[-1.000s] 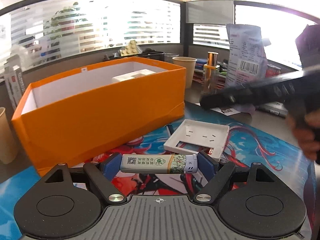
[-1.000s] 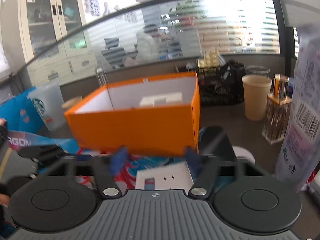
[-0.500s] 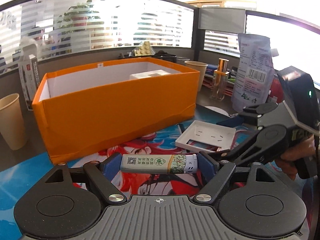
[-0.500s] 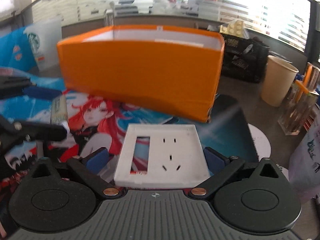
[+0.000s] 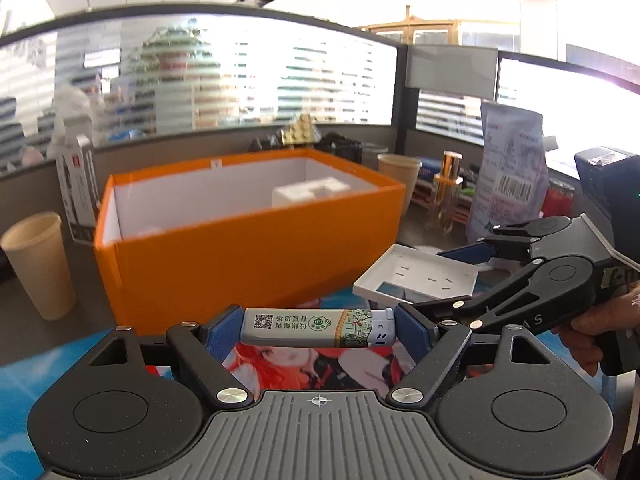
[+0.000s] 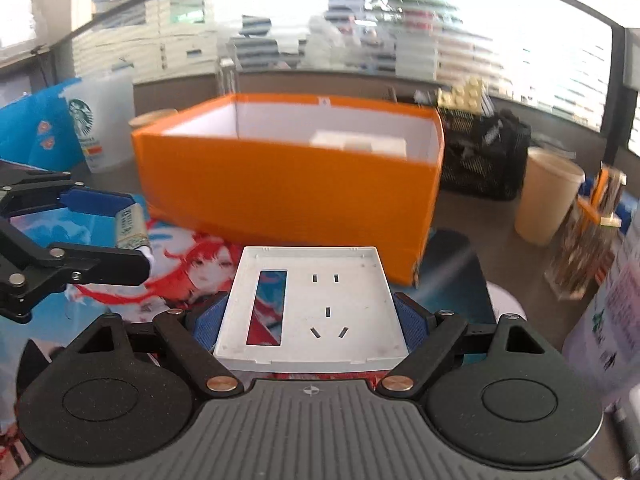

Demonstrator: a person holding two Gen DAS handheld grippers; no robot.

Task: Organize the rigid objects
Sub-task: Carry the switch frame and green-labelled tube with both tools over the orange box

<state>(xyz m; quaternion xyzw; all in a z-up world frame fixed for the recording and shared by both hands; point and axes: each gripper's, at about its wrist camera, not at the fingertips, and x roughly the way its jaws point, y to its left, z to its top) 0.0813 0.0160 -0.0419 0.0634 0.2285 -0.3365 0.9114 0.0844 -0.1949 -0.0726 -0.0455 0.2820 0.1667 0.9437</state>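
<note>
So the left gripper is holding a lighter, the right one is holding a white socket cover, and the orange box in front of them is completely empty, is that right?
Not quite. The orange box is not empty: a white foam block already sits inside, toward its far end, as the left wrist view shows. The rest stands: the left gripper holds the lighter, and the right gripper holds the white socket cover.
</note>
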